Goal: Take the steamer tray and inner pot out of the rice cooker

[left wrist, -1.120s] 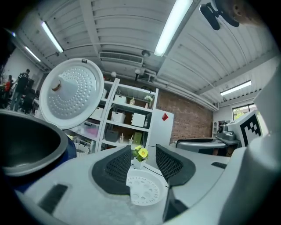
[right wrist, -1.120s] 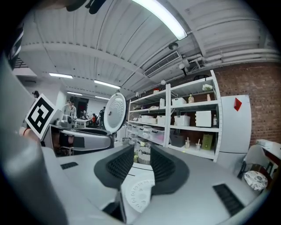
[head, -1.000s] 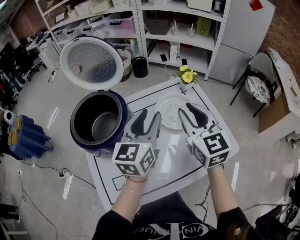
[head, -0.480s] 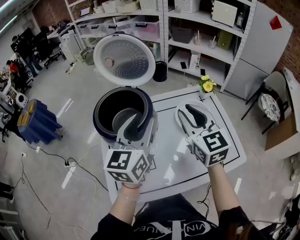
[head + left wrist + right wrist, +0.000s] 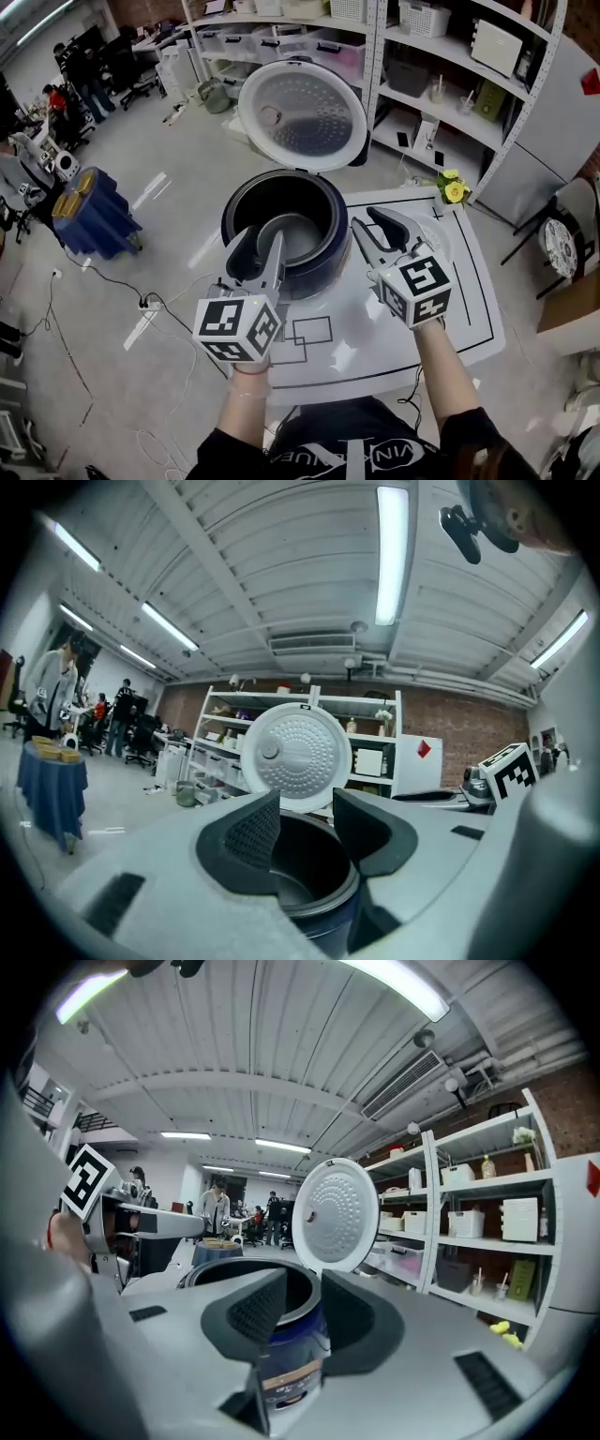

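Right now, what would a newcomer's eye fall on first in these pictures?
The dark blue rice cooker stands at the far left corner of the table, its lid standing wide open and the inner pot inside. The left gripper and right gripper face it, fingers apart and empty.

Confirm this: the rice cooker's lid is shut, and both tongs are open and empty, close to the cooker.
Not quite: the lid is not shut. The head view shows it standing open, tipped back behind the rice cooker. The rest holds: the left tongs and the right tongs are both open and empty, close to the cooker.
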Available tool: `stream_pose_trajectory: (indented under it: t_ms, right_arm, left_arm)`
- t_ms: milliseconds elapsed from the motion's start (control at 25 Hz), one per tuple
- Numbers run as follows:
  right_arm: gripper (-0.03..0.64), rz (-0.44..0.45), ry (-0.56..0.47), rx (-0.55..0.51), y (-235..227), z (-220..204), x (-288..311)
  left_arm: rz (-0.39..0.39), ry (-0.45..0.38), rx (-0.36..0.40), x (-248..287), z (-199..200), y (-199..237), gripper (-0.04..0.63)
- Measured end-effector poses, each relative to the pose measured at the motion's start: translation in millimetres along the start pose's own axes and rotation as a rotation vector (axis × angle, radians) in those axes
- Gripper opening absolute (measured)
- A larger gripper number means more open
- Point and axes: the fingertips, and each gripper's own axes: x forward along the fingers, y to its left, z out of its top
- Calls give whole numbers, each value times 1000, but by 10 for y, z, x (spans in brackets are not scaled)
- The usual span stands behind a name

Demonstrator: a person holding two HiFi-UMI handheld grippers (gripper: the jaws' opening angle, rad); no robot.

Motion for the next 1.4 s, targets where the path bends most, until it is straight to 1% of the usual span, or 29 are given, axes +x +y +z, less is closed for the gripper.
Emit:
stream_pose_trajectory:
  t_ms: [160,320,400,560,640,720,920,1080,1400]
  right_arm:
    - [112,38,16,-8,71,-34,256]
    - [112,60,44,4,70,-83,487]
    - [126,66,66,41,53,-152,610]
    - [161,70,108,161,12,-315,809]
    - [164,91,122,202,11,-354,884]
    - [164,113,138,221,23,-380,953]
    - [166,132,170,252,5,-479,1078]
    - [166,116,200,258,-20,-587,1127]
    - [135,125,207,261,-5,-588,1150]
  left_arm:
    - [70,5,-3,-47,-27,305,150]
    - [135,26,9,-58,-63,549,150]
    - [165,43,8,-60,-109,690,150]
    - [206,79,-6,-67,-220,986,150]
    - [206,102,-26,-38,-276,1096,150]
    - [200,132,-43,9,-334,1177,155]
    - [182,192,-42,133,-472,1250,169]
    - [178,216,-38,164,-562,1271,175]
    - [165,255,-45,236,-657,1312,179]
